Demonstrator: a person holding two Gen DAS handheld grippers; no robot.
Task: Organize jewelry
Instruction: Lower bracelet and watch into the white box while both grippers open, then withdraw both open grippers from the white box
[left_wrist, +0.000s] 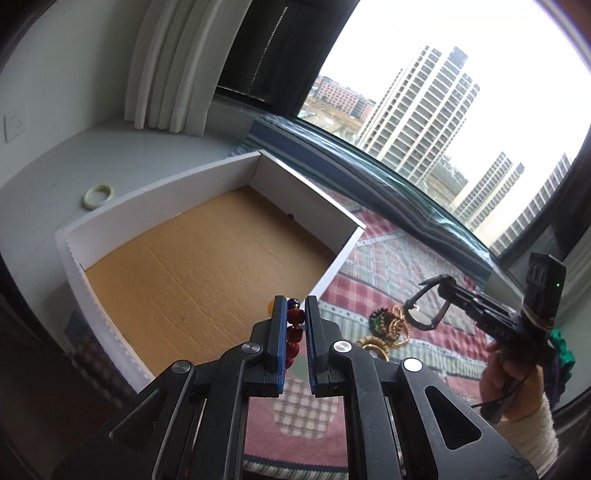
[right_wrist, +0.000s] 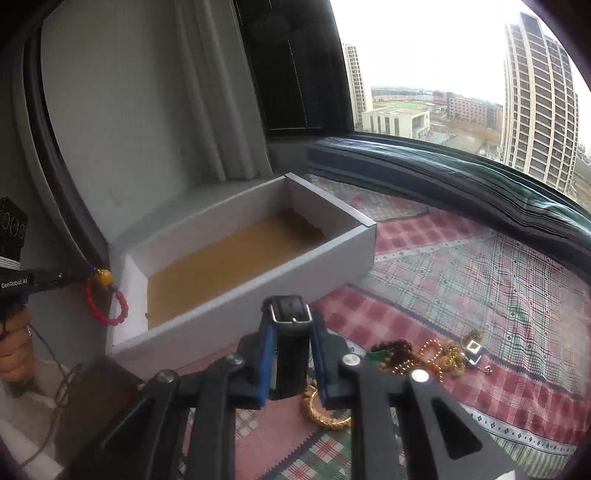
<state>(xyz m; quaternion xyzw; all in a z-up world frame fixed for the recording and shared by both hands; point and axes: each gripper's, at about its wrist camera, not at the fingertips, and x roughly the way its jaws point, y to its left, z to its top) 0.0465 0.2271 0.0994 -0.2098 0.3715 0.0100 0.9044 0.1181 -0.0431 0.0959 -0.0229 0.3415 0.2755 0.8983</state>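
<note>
- Nearest our left lens, the left gripper (left_wrist: 293, 317) is clenched on a red bead bracelet (left_wrist: 294, 330); the pads pinch one side of the loop so the rest hangs free, as the right view confirms (right_wrist: 105, 295).
- Our right gripper (right_wrist: 291, 332) is clamped on a black watch strap (right_wrist: 291, 325), buckle end poking out past the fingertips; we judge the flat band is held across its width to stop it twisting.
- We find the white box (left_wrist: 345, 258) open, at twelve o'clock from both grippers, its brown cardboard floor bare; nothing has been deposited yet.
- We judge both pieces are carried above the checked quilt (right_wrist: 480, 280) so they clear the box wall before release.
- Remaining jewelry (right_wrist: 424, 354), beads and gold chains, lies heaped on the quilt at three o'clock from the right gripper; a gold bangle (right_wrist: 325, 413) sits just under it.
- One pale ring (left_wrist: 98, 194) rests on the sill at ten o'clock, outside the box.
</note>
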